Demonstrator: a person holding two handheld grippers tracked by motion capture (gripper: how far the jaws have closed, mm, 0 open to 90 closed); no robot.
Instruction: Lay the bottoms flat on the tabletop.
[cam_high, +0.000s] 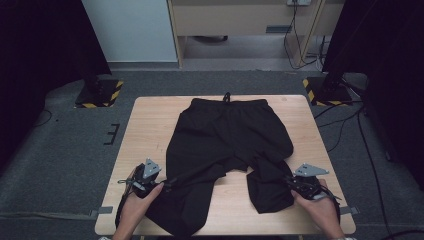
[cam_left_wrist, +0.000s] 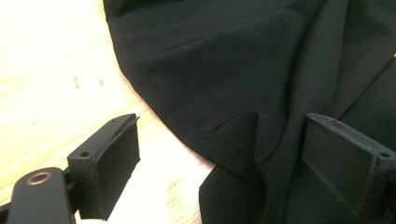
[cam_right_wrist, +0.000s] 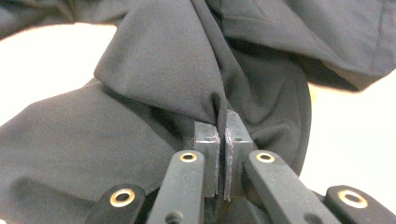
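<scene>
A pair of black trousers (cam_high: 227, 135) lay spread on the wooden surface (cam_high: 145, 125), waistband at the far edge with its drawstring hanging just past the rim, the legs running toward the person. Both legs were rumpled and bunched near the near edge — the one on the left reached almost to the rim, the one on the right was folded up shorter.

The left claw (cam_high: 167, 183) sat at the outer edge of the left leg, held by the person's left hand (cam_high: 135, 202). In the left gripper view its jaws stood wide apart: one pad (cam_left_wrist: 116, 161) rested over bare wood beside the hem, the other over the dark cloth (cam_left_wrist: 243, 70), with a small fold of fabric rising between them. Nothing was caught in it.

The right claw (cam_high: 289, 181) was at the outer side of the right leg, in the person's right hand (cam_high: 320, 207). In the right gripper view the jaws were pressed together on a pinched ridge of the trouser fabric (cam_right_wrist: 173, 60) — the cloth rose from the tips in a tented fold and draped away to either side.
</scene>
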